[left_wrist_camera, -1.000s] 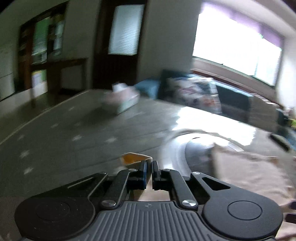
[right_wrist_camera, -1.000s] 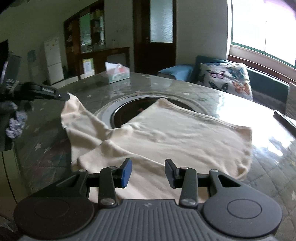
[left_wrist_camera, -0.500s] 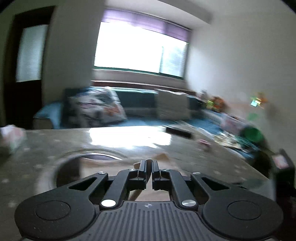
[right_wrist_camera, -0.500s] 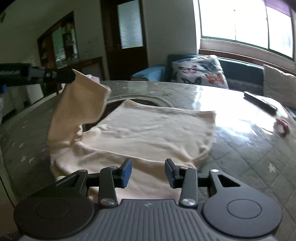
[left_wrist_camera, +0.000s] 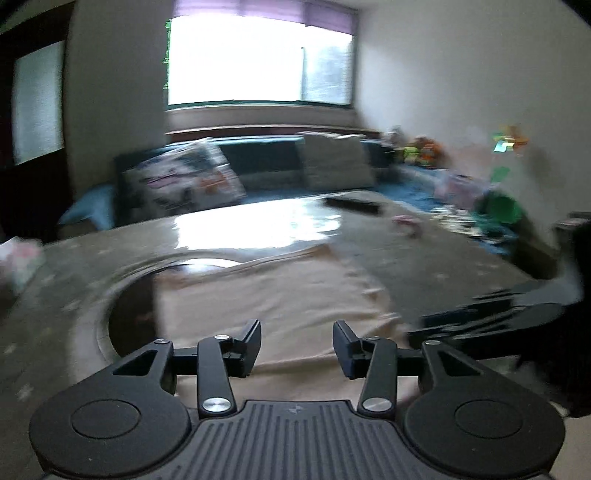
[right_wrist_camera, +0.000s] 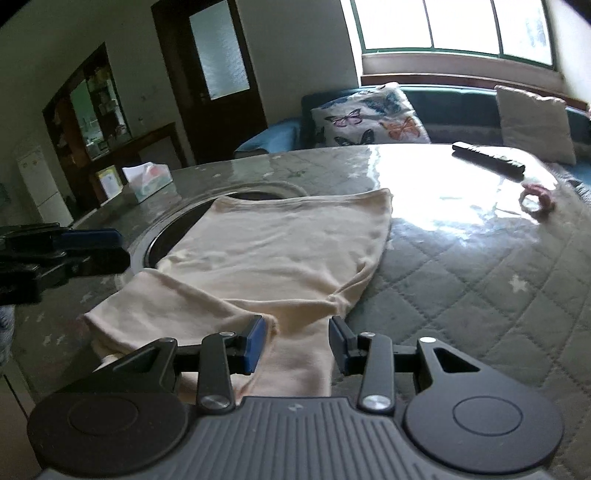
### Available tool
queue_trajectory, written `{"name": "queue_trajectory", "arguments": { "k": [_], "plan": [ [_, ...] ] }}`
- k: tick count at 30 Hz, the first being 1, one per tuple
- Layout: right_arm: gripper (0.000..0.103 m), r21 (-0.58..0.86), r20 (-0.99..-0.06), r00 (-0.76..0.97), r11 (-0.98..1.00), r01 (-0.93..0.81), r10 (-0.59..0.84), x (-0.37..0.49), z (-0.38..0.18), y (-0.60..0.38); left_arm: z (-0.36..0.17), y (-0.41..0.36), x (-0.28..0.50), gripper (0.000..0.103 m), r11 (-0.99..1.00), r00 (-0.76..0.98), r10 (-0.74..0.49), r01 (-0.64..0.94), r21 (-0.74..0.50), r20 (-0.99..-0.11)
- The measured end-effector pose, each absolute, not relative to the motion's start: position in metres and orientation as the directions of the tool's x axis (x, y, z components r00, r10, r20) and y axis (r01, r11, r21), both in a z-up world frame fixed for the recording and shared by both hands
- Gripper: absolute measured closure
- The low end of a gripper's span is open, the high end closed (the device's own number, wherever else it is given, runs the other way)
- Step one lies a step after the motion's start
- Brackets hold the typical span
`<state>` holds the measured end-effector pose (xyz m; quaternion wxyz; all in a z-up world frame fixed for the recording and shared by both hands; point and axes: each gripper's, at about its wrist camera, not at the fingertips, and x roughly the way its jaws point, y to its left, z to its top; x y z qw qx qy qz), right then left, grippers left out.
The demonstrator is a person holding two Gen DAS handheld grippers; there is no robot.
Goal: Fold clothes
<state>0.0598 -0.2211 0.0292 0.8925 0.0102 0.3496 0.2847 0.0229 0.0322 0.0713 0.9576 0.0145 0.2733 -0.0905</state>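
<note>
L wrist cam: low, faces window | R: same | shared: cream garment (left_wrist_camera: 280, 295) (right_wrist_camera: 280, 251)

Black left gripper (left_wrist_camera: 296, 345), ribbed grey housing, silver screws, black right gripper (right_wrist_camera: 297, 343), blue-padded fingers (right_wrist_camera: 254, 345)

A home living room: a teal sofa (right_wrist_camera: 454, 107) with a butterfly-print cushion (right_wrist_camera: 369, 118) under a wide window (right_wrist_camera: 454, 26), a quilted table (right_wrist_camera: 480, 266), a tissue box (right_wrist_camera: 147, 181) and a wooden door (right_wrist_camera: 218, 74).

Bright window (left_wrist_camera: 258, 59) backlight, tabletop (right_wrist_camera: 443, 192) glare, blurred left view, fisheye-bent edges.
</note>
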Motion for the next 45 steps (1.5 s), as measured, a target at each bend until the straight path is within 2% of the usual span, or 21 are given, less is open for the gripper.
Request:
{"name": "queue_trajectory", "arguments": {
  "k": [3, 6, 8, 10, 12, 15, 20, 23, 24, 31, 36, 39, 45],
  "plan": [
    [0.069, 0.225, -0.630, 0.569, 0.825, -0.519, 0.529, 0.062, 0.024, -0.211, 0.060, 0.054, 0.025, 0.052, 0.997, 0.830, -0.054, 0.080, 0.022, -0.555],
    [0.072, 0.226, -0.642, 0.545, 0.812, -0.538, 0.539, 0.062, 0.018, -0.200, 0.049, 0.072, 0.024, 0.051, 0.999, 0.809, 0.003, 0.018, 0.030, -0.588],
    [0.078, 0.223, -0.651, 0.533, 0.807, -0.546, 0.541, 0.063, 0.015, -0.195, 0.042, 0.080, 0.022, 0.051, 1.000, 0.795, 0.019, -0.003, 0.027, -0.607],
    [0.089, 0.217, -0.655, 0.529, 0.805, -0.551, 0.539, 0.063, 0.014, -0.191, 0.039, 0.084, 0.018, 0.050, 0.999, 0.787, 0.029, -0.014, 0.028, -0.616],
    [0.096, 0.202, -0.648, 0.547, 0.811, -0.548, 0.531, 0.063, 0.018, -0.191, 0.036, 0.088, 0.016, 0.048, 0.999, 0.782, 0.032, -0.019, 0.027, -0.623],
    [0.101, 0.180, -0.634, 0.574, 0.820, -0.543, 0.519, 0.063, 0.026, -0.193, 0.031, 0.090, 0.017, 0.048, 0.999, 0.774, 0.031, -0.013, 0.034, -0.633],
    [0.101, 0.143, -0.619, 0.623, 0.848, -0.510, 0.478, 0.069, 0.037, -0.200, 0.022, 0.090, 0.018, 0.048, 0.999, 0.755, 0.032, 0.002, 0.051, -0.654],
    [0.100, 0.185, -0.648, 0.583, 0.843, -0.505, 0.490, 0.075, 0.025, -0.202, 0.020, 0.092, 0.015, 0.048, 0.999, 0.750, 0.029, 0.003, 0.047, -0.661],
    [0.096, 0.204, -0.647, 0.574, 0.838, -0.505, 0.503, 0.074, 0.023, -0.203, 0.021, 0.093, 0.013, 0.048, 0.999, 0.751, 0.023, 0.006, 0.042, -0.660],
    [0.092, 0.282, -0.635, 0.554, 0.829, -0.482, 0.538, 0.069, 0.021, -0.212, 0.020, 0.090, 0.007, 0.050, 0.999, 0.735, -0.010, 0.042, 0.030, -0.677],
    [0.092, 0.298, -0.622, 0.565, 0.832, -0.469, 0.542, 0.067, 0.021, -0.212, 0.027, 0.089, 0.004, 0.048, 0.998, 0.752, 0.008, 0.035, 0.052, -0.659],
    [0.088, 0.315, -0.608, 0.557, 0.816, -0.484, 0.565, 0.064, 0.024, -0.214, 0.031, 0.092, 0.005, 0.048, 0.998, 0.763, 0.021, 0.023, 0.060, -0.646],
    [0.084, 0.262, -0.648, 0.535, 0.818, -0.512, 0.542, 0.064, 0.011, -0.196, 0.038, 0.092, 0.007, 0.046, 0.998, 0.781, 0.039, 0.005, 0.069, -0.623]
  ]
}}
